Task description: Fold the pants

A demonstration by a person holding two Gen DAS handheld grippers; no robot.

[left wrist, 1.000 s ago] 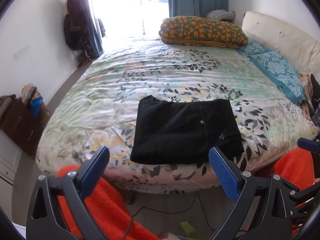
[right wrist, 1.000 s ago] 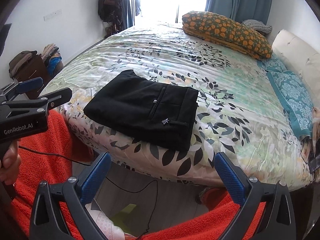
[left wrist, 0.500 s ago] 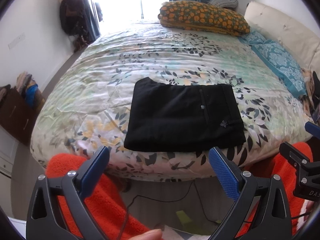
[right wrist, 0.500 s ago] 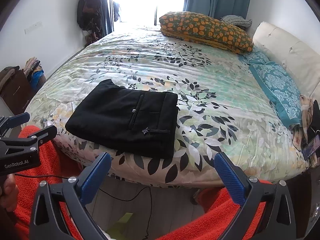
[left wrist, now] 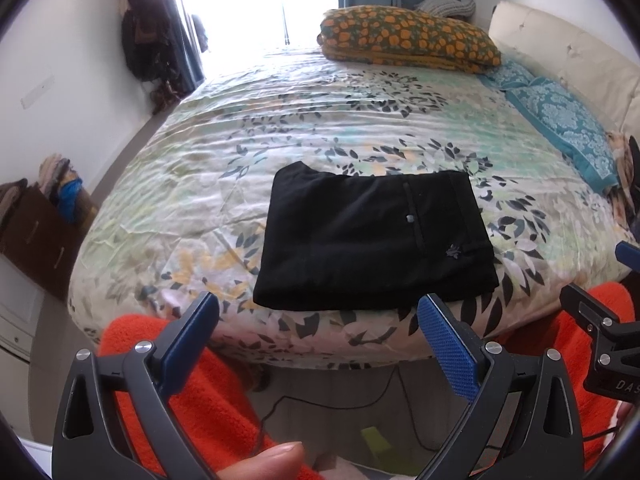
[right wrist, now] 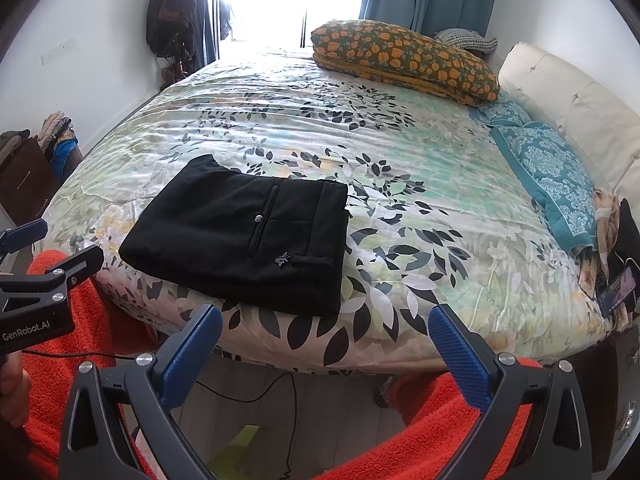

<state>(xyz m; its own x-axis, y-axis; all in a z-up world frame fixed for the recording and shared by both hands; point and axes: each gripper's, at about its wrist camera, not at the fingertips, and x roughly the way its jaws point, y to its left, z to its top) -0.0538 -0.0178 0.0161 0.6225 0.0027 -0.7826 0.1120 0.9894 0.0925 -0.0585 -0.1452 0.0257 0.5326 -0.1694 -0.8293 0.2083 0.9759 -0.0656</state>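
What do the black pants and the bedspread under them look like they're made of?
Black pants: seemingly a matte woven fabric of some weight; the folded stack keeps thick, crisp edges, with a flat pocket seam and a button. The exact fibre is unclear.
Floral bedspread: looks like a thin, smooth, slightly glossy fabric, maybe sateen or polyester; it catches window light and shows fine puckered wrinkles.

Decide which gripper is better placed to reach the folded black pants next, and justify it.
Left, probably: the pants lie straight ahead of the left gripper, but off to the left of the right gripper. Both have open jaws, off the bed.
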